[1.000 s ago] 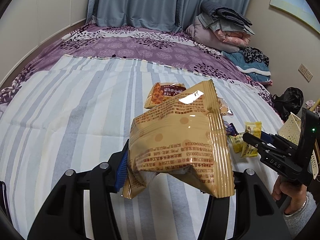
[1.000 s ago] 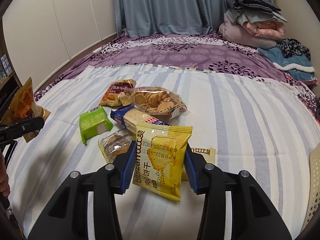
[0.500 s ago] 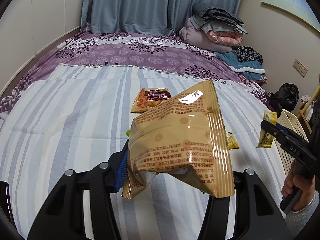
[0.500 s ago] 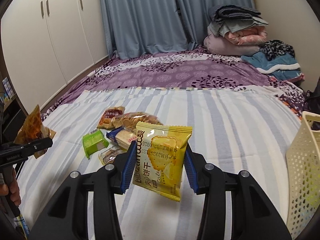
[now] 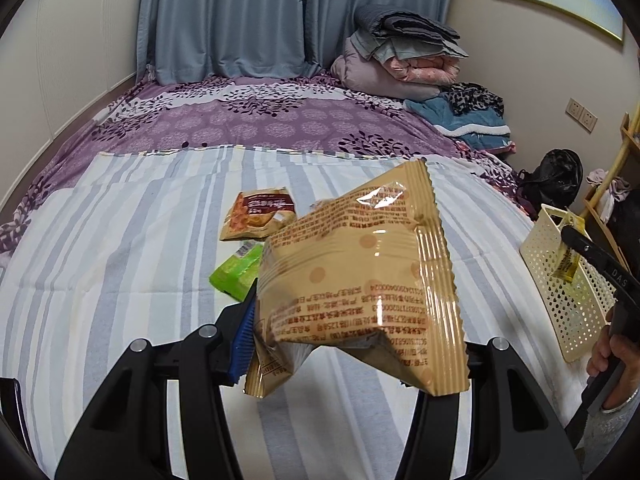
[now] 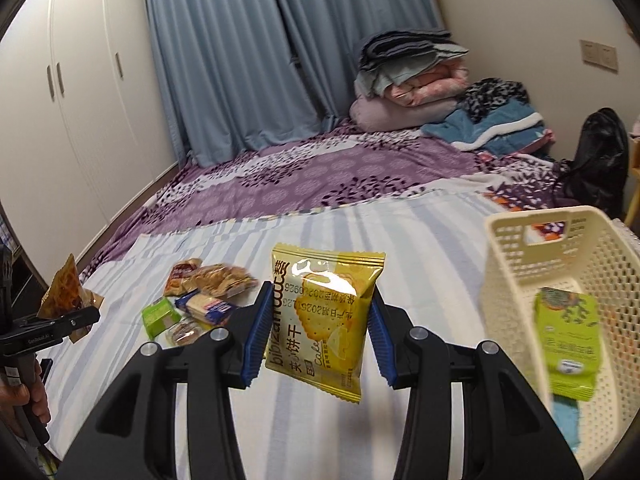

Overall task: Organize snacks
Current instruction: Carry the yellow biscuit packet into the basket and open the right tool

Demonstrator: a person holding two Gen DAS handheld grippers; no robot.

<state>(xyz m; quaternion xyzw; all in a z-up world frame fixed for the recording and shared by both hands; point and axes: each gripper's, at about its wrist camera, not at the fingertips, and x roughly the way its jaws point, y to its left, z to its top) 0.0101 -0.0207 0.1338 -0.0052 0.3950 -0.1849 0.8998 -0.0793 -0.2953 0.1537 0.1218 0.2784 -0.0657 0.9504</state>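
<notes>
My left gripper (image 5: 352,344) is shut on a tan snack bag (image 5: 356,276), held above the striped bedsheet (image 5: 100,264). A yellow biscuit packet (image 6: 320,320) hangs upright between the blue pads of my right gripper (image 6: 318,336), which is shut on it, just left of a cream perforated basket (image 6: 516,280). In the basket lies a green packet (image 6: 568,340). On the sheet rest a brown-orange packet (image 5: 260,218), a green wafer pack (image 5: 236,276), and a small pile of other snacks (image 6: 200,300). The right gripper with its yellow packet (image 5: 568,264) shows at the far right of the left wrist view.
A purple floral cover (image 6: 320,176) spans the far bed, with folded quilts (image 6: 408,76) stacked by blue curtains (image 6: 248,60). White wardrobe doors (image 6: 72,120) stand left. A black bag (image 6: 600,152) sits beyond the basket. A hand (image 5: 616,364) grips the right gripper's handle.
Both grippers rose and swung right with their packets. The basket came into the right wrist view beside the yellow packet, and the snack pile slid left and farther away.
</notes>
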